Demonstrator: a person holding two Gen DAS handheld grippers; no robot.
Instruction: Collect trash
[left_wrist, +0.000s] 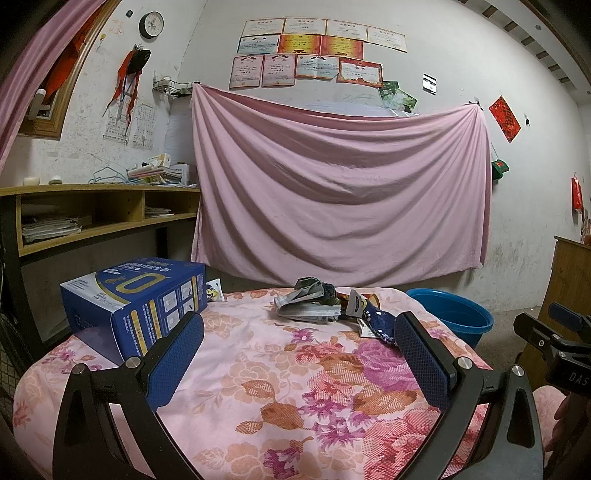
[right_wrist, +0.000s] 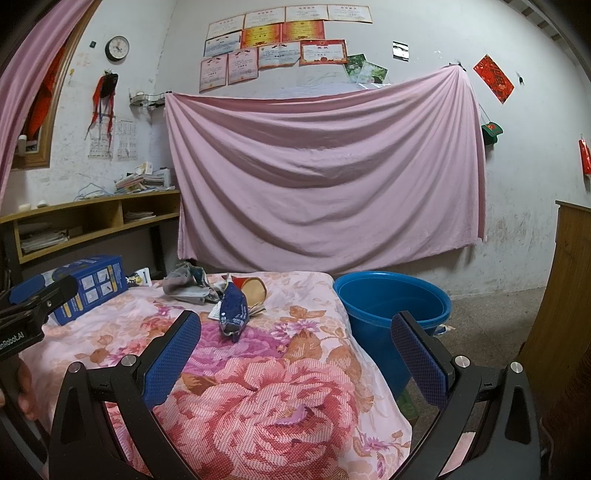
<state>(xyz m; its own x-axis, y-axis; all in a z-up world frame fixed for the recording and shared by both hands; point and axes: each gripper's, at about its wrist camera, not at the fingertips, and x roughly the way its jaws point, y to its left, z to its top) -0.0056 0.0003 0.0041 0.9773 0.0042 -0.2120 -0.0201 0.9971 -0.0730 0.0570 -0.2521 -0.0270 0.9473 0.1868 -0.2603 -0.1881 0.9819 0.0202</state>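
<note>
Dim, flat indoor light; soft shadows only. Sharp centrally, heavy fisheye bending and dark vignetting toward ten and two o'clock.

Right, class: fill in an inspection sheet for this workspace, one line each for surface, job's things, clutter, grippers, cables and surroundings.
Surface: floral cloth covering the table.
Job's things: dark blue wrapper, crumpled grey wrappers at the far end; blue bucket on the floor at the table's right.
Clutter: blue box at the left edge.
Grippers: left gripper open, holding nothing; right gripper open, holding nothing.
Cables: nothing seen.
Surroundings: pink sheet on the wall, certificates, clock, wooden shelf.
</note>
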